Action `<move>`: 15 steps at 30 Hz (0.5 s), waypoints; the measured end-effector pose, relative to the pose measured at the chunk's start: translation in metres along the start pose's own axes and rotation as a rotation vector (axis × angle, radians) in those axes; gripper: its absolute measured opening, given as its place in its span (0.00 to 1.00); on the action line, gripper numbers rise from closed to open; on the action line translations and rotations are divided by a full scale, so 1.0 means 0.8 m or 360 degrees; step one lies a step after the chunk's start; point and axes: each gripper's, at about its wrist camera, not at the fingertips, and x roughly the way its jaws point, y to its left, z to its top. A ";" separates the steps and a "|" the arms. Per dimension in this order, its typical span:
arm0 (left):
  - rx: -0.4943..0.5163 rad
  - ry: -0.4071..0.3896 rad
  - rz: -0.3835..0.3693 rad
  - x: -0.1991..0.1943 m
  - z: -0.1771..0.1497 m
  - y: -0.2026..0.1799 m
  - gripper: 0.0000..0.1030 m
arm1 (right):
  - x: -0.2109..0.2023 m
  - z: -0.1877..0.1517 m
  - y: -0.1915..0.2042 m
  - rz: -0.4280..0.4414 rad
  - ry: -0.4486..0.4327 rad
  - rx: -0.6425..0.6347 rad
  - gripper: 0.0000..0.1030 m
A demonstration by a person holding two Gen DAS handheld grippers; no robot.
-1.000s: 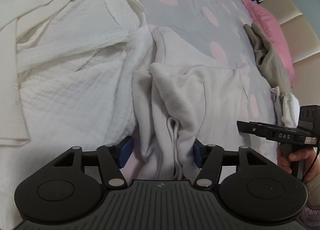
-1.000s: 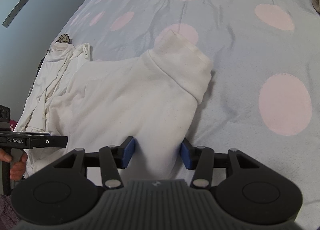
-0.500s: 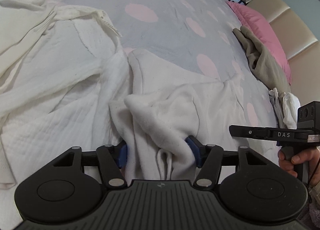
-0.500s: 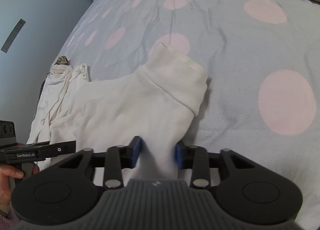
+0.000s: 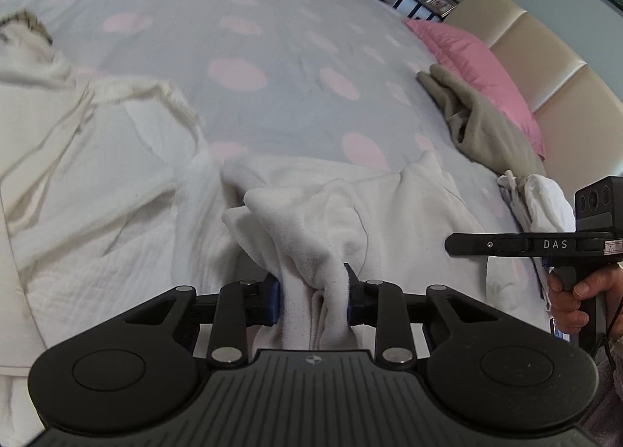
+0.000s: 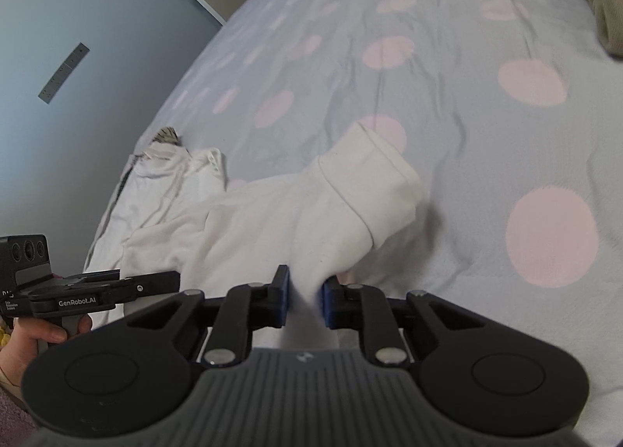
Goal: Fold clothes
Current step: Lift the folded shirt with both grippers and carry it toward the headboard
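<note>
Both my jaws closing on the white fleece sweatshirt (image 5: pixel 350 213) and raising it off the grey bed cover with pink dots (image 5: pixel 241 38).

My left gripper (image 5: pixel 313 297) has bunched folds of the sweatshirt between its blue pads, pinched narrow; a second ago those jaws stood wide with the cloth loose between them. My right gripper (image 6: pixel 305 297) is closing on the sleeve part of the sweatshirt, whose cuff (image 6: pixel 373 178) points away over the bed cover; a second ago it too stood wider around flat cloth. The gathered cloth now rises in peaks at both grips. Left of the sweatshirt lies a cream textured garment (image 5: pixel 89 182); to its right, well apart, a beige garment (image 5: pixel 479 124) rests against a pink pillow (image 5: pixel 483 61).
</note>
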 end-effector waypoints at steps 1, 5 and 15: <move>0.0011 -0.0019 -0.0004 -0.004 0.001 -0.005 0.25 | -0.007 0.001 0.002 0.0002 -0.0021 -0.0005 0.18; 0.0064 -0.0113 -0.0022 -0.024 0.008 -0.033 0.24 | -0.045 0.002 0.008 0.0017 -0.0116 -0.0019 0.18; 0.0362 -0.0269 -0.0115 -0.058 0.015 -0.152 0.23 | -0.182 -0.011 0.012 -0.0030 -0.0393 -0.0106 0.17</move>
